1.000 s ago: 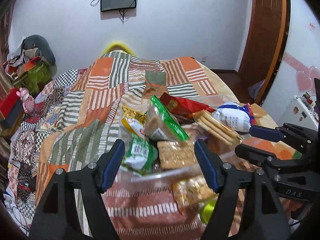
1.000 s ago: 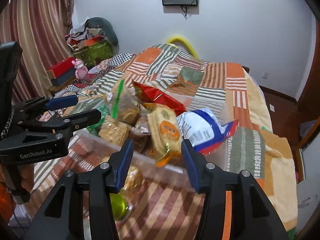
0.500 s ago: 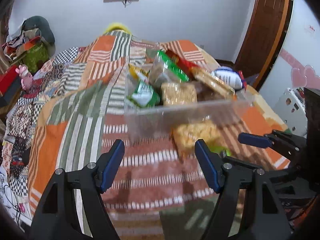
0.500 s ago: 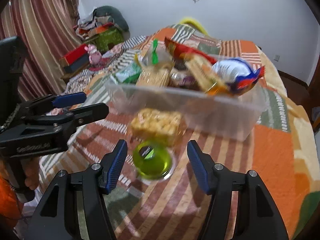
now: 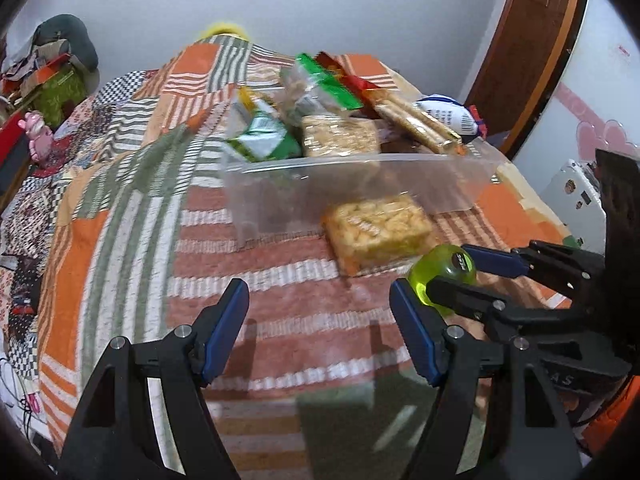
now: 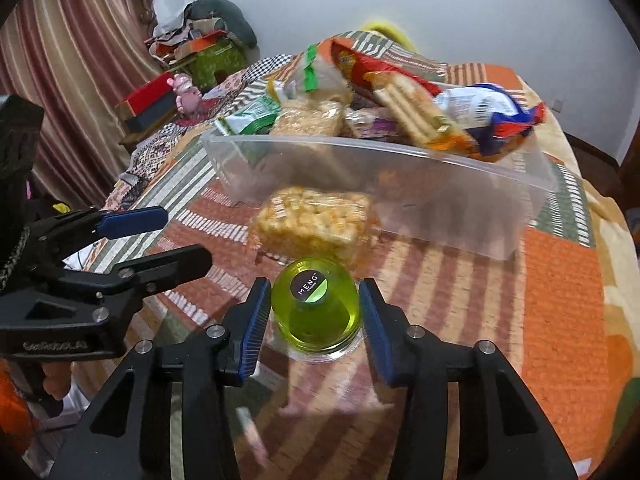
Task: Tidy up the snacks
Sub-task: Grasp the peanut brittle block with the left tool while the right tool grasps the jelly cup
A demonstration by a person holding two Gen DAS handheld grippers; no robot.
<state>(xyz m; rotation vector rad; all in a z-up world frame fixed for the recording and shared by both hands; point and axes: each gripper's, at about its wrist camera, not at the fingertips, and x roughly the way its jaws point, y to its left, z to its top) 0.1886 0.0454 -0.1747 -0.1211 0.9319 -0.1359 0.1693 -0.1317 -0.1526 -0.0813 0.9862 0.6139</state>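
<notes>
A clear plastic bin (image 5: 460, 178) (image 6: 520, 200) full of snack packs stands on the patchwork bedspread. In front of it lie a yellow puffed-snack pack (image 5: 378, 228) (image 6: 316, 224) and a green jelly cup (image 5: 442, 270) (image 6: 316, 310). My right gripper (image 6: 316, 312) is open with its blue pads on either side of the jelly cup, close to it; I cannot tell if they touch. It also shows in the left wrist view (image 5: 468, 276). My left gripper (image 5: 318, 332) is open and empty over the bedspread, left of the cup; it also shows in the right wrist view (image 6: 160, 236).
The patchwork bedspread (image 5: 120, 208) extends left and beyond the bin. A pink toy (image 5: 38, 136) and red boxes (image 6: 146, 98) sit at the far left. A striped curtain (image 6: 60, 80) hangs left; a wooden door (image 5: 528, 40) stands at right.
Both grippers have pulled back from over the bin and come down low in front of it. The right gripper has closed in around the green jelly cup.
</notes>
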